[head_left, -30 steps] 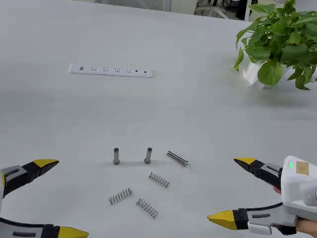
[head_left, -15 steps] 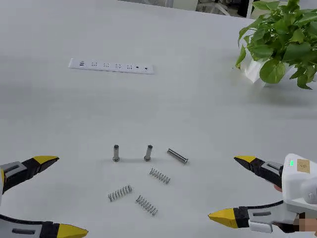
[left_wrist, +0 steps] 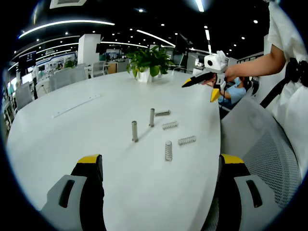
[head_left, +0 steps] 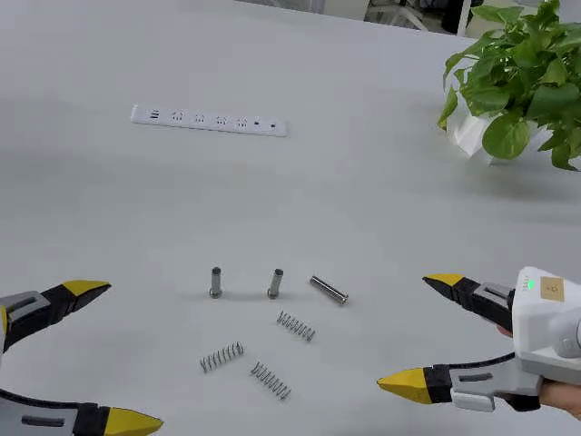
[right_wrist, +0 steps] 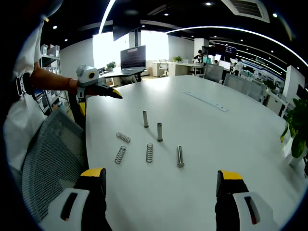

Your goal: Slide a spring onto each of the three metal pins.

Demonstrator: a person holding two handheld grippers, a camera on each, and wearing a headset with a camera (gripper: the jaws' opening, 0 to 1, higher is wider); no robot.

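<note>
Two metal pins stand upright on the white table, one (head_left: 215,282) to the left of the other (head_left: 275,283). A third pin (head_left: 328,290) lies flat to their right. Three springs lie in front of them: one (head_left: 295,326) near the flat pin, one (head_left: 221,357) at the left, one (head_left: 270,381) nearest me. My left gripper (head_left: 89,354) is open at the lower left, empty. My right gripper (head_left: 427,331) is open at the lower right, empty. From the right gripper view the pins (right_wrist: 159,131) and springs (right_wrist: 149,152) lie ahead. The left gripper view has the pins (left_wrist: 134,131) ahead too.
A white power strip (head_left: 209,120) lies at the back left of the table. A potted green plant (head_left: 522,73) stands at the back right. A mesh office chair (left_wrist: 269,159) is beside the table's edge.
The head camera has tilted slightly, shifting the scene. The right gripper has edged a little to the left and up. Pins and springs lie as before.
</note>
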